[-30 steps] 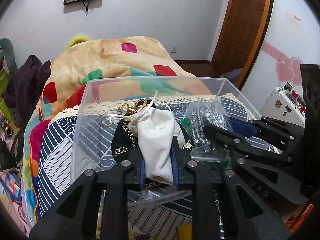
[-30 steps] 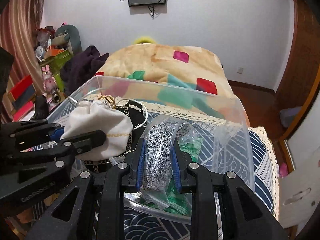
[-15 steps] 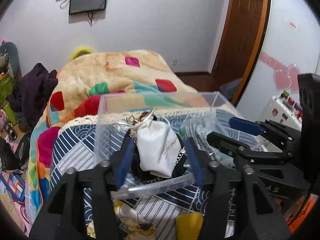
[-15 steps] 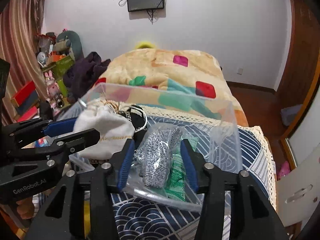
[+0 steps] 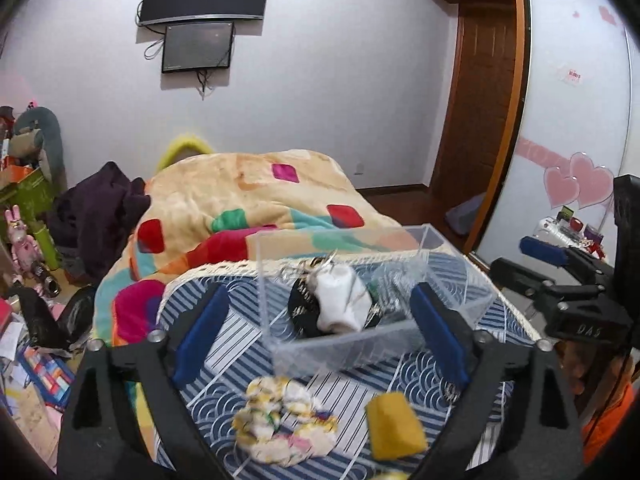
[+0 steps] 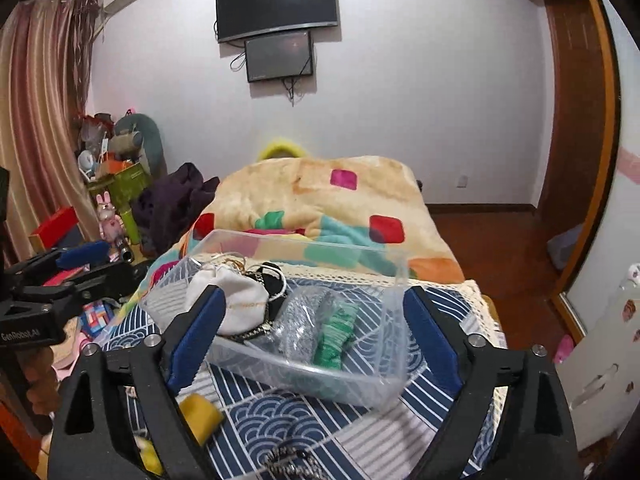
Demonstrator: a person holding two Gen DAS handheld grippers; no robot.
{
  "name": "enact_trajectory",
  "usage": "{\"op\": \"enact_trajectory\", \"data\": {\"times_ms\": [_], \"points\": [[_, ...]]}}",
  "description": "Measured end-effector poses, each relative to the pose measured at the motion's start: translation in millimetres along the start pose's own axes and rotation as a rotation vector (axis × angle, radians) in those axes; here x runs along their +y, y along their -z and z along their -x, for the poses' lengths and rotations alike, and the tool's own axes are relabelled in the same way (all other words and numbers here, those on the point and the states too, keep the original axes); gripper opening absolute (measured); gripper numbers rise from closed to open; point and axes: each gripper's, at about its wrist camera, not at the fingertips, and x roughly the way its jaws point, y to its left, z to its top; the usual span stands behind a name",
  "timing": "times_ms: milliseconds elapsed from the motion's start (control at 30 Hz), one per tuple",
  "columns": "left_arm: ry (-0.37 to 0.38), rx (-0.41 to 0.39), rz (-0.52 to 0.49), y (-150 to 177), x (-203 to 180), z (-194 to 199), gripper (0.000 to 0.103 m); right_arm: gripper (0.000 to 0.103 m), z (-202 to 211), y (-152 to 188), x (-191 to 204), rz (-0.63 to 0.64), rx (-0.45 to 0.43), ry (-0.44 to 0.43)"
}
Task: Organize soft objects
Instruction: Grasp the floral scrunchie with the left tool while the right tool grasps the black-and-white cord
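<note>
A clear plastic bin (image 5: 384, 344) (image 6: 304, 376) sits on the blue patterned cloth. Inside lie a white drawstring pouch (image 5: 340, 304) (image 6: 236, 300), a black item with a chain (image 5: 300, 308), and a clear bag of grey and green fabric (image 6: 316, 324). My left gripper (image 5: 320, 332) is open wide and empty, held back above the bin. My right gripper (image 6: 312, 336) is open wide and empty too. A yellow sponge (image 5: 394, 426) (image 6: 200, 416) and a floral cloth (image 5: 284, 424) lie on the cloth in front of the bin.
The bed with a colourful blanket (image 5: 248, 204) lies behind the bin. Clutter and toys (image 5: 28, 240) fill the floor at left. A dark chain item (image 6: 292, 460) lies near the front edge. A wardrobe and wooden door (image 5: 476, 100) stand at right.
Both grippers let go of the pouch and the fabric bag, opened wide, and pulled back up and away from the bin. Both items now rest inside the bin.
</note>
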Motion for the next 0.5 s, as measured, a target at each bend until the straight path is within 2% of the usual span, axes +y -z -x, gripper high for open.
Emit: {"op": "enact_trajectory", "data": {"times_ms": [200,500], "points": [[0.004,0.105,0.011,34,9,-6,0.098,0.099,3,25,-7,-0.034,0.031,-0.032],[-0.042,0.239,0.065,83,26,-24,0.098,0.099,-12,78,-9,-0.067,0.196,-0.009]]}}
